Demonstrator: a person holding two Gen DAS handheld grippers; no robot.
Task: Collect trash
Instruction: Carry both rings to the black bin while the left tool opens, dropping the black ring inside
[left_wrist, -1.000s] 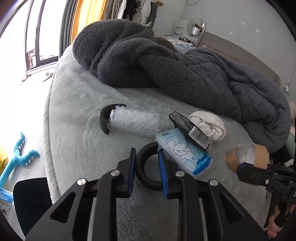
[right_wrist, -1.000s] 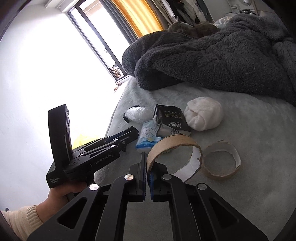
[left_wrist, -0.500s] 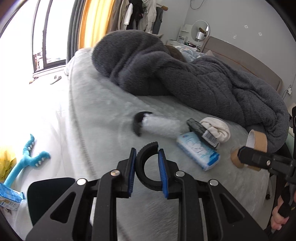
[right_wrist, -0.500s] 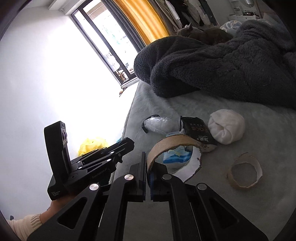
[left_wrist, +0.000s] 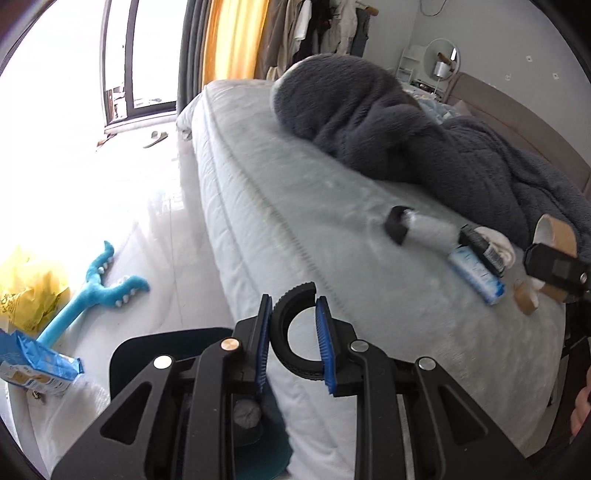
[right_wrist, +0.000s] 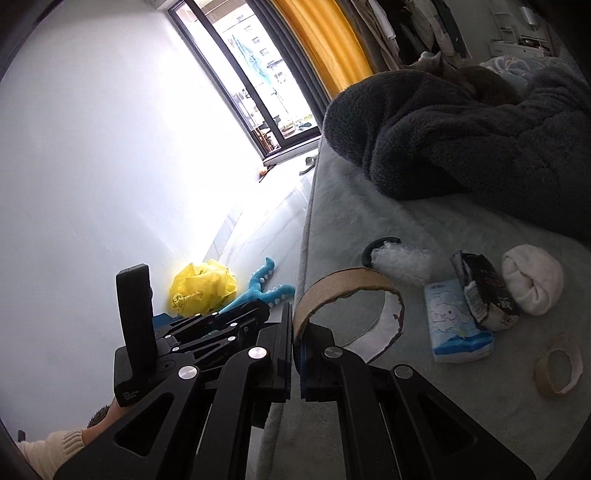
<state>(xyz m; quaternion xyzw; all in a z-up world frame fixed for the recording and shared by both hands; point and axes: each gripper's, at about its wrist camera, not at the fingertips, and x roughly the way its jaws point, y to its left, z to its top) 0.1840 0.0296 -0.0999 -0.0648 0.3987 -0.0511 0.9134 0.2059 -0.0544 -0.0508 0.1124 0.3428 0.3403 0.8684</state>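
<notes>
We held two grippers over the near edge of a pale grey-green bed (left_wrist: 332, 206), whose long side ran away toward a window. To the left of that edge lay open white floor (left_wrist: 147, 229), with a blue plush toy (left_wrist: 99, 288), a yellow bag (right_wrist: 203, 286) and a blue packet (left_wrist: 37, 365) at its near end.

Our left gripper (left_wrist: 293, 328) had its blue-padded fingers clamped on a black half-ring (left_wrist: 295, 332), its open gap facing up and away from the camera, hanging past the mattress edge above a dark bin (left_wrist: 155, 354).

Our right gripper (right_wrist: 295, 332) had its fingers pressed together on the rim of a torn cardboard tape ring (right_wrist: 351, 291), which stood tilted on edge above the bed's edge, its hole facing the camera.

On the bed near that edge lay a bubble-wrap roll (right_wrist: 402, 262), its long axis across the bed, with a black curved piece at its left end. Beside it were a blue tissue pack (right_wrist: 454, 325), a black pouch (right_wrist: 484, 291), a white sock ball (right_wrist: 532, 277) and a smaller cardboard ring (right_wrist: 557, 365). A dark fleece blanket (right_wrist: 461, 140) filled the far side.
</notes>
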